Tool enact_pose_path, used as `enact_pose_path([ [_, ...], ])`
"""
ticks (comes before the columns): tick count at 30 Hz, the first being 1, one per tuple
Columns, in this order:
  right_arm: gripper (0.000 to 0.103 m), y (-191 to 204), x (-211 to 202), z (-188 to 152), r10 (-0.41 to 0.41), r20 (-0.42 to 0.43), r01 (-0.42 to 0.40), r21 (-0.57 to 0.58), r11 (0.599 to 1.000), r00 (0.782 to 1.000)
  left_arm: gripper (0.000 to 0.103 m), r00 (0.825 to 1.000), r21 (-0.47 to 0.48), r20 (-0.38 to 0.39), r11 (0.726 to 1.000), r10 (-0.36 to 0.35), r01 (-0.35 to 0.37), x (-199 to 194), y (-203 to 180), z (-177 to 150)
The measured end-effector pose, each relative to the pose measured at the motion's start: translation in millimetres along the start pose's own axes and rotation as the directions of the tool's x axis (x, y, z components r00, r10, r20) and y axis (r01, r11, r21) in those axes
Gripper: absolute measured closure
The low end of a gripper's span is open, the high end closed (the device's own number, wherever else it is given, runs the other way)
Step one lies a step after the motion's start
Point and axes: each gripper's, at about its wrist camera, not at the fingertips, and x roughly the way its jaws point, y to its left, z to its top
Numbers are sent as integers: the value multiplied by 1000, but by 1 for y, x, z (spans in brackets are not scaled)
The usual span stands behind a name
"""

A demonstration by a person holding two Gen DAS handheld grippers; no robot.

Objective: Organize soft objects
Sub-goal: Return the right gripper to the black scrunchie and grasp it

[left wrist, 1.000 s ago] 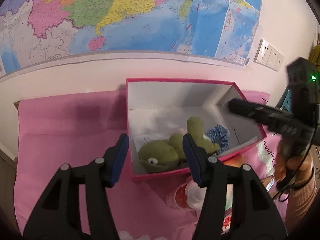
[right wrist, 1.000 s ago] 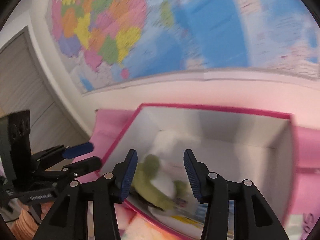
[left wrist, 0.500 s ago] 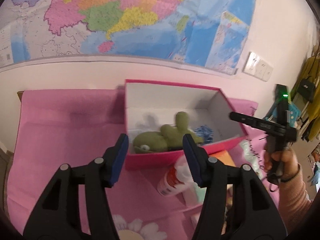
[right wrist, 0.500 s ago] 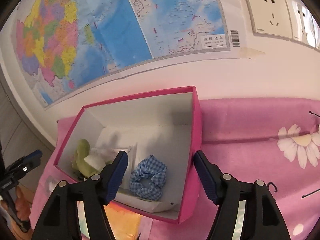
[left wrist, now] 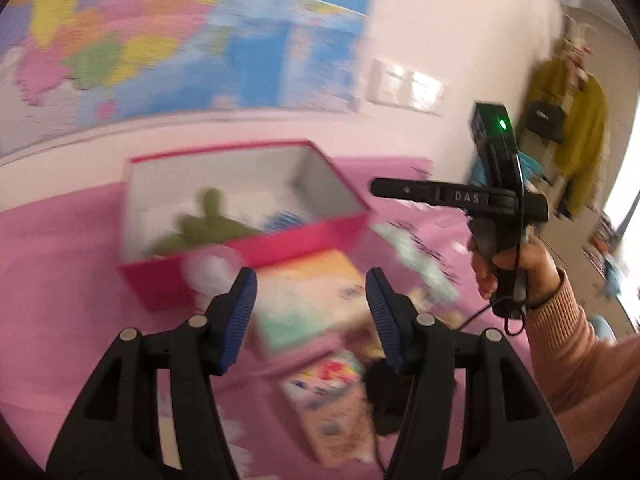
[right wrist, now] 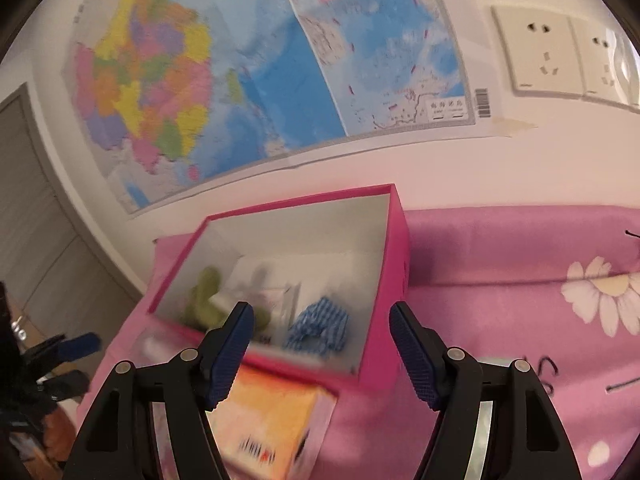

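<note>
An open pink box (left wrist: 248, 252) (right wrist: 396, 280) stands on the pink cloth by the wall. Inside lie a green plush toy (left wrist: 204, 224) (right wrist: 206, 292) and a blue checked scrunchie (left wrist: 280, 218) (right wrist: 320, 328). My left gripper (left wrist: 310, 284) is open and empty. It hovers in front of the box, over an orange and teal pack (left wrist: 316, 292). My right gripper (right wrist: 322, 320) is open and empty, just short of the box's near wall. In the left wrist view a hand holds the right gripper (left wrist: 376, 191) level, right of the box. The left wrist view is blurred.
A white bottle (left wrist: 212, 268) lies against the box front. Printed packets (left wrist: 332, 396) and a dark thing lie nearer me. The orange pack (right wrist: 272, 420) sits under my right fingers. Thin dark hairpins (right wrist: 624, 384) lie on the flowered cloth at right. A map and sockets (right wrist: 536, 52) cover the wall.
My right gripper's jaws widened and it drew back from over the box. My left gripper swung right and back, so the box now sits left of its fingers.
</note>
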Motion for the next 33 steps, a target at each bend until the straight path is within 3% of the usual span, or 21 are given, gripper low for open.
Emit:
enact_pose_path([
  [4,31,-5,-29,-24,93,-49,-94,-17,995,994,45,997,61,-51,996,-58,61,14,-30,-13],
  [13,31,-24,-59,-91,90,-144,-91,0,996,985,45,977,95,-196,990,-83,104,59,-59,-39],
  [22,31,-35,-73,-140,155,-193,-138,100,985,969,45,959,102,-272,989,-78,109,58,-60,-63],
  [25,31,-29,-89,-147,184,-159,-168,106,980,970,45,956,106,-284,988,-78,112,51,-59,-71],
  [29,31,-3,-109,-148,220,-117,-218,25,976,969,45,946,95,-312,987,-93,129,45,-57,-82],
  [33,31,26,-94,-149,259,-168,-269,-36,963,951,45,937,95,-338,987,-90,129,48,-59,-90],
])
